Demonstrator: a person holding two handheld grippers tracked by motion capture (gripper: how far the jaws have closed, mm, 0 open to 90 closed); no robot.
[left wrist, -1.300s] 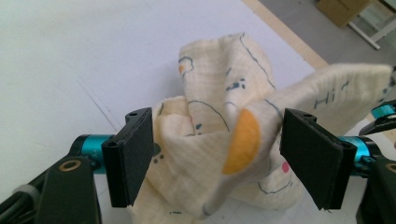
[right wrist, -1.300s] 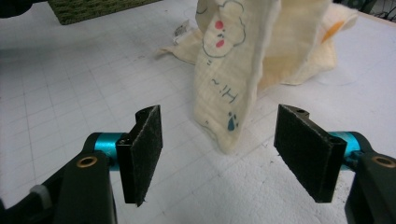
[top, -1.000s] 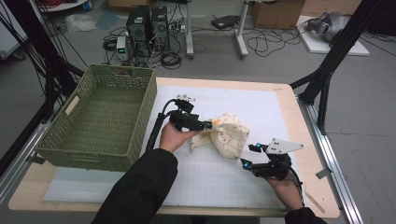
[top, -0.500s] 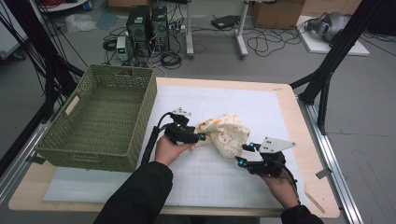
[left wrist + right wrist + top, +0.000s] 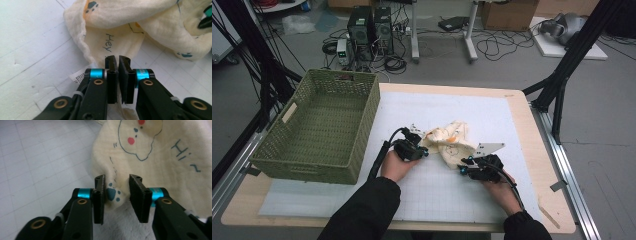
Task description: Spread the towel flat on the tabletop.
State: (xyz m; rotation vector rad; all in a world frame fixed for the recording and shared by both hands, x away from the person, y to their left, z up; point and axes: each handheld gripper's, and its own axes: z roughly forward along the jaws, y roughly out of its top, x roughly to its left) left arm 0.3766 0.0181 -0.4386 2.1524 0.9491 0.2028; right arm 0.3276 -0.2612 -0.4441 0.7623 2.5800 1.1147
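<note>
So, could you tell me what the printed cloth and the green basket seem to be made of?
The printed cloth looks like soft, matte cotton muslin: cream, loosely crinkled, folding limply, with cartoon prints and lettering. The green basket appears to be woven from wicker or a plastic imitation: an even lattice texture runs along its walls, but which of the two the look leaves open.

The high view looks forward and down from above the person's side of the table, far enough off to take in the whole top, the green basket left of the cream cloth, and the floor beyond. The left tool carries a camera that looks along its jaws, very near the cloth (its printed "Hey" fills the middle). The right tool carries another, just as near, facing the cloth at its cloud drawing. All three views share the cloth and the white gridded mat around it.
</note>
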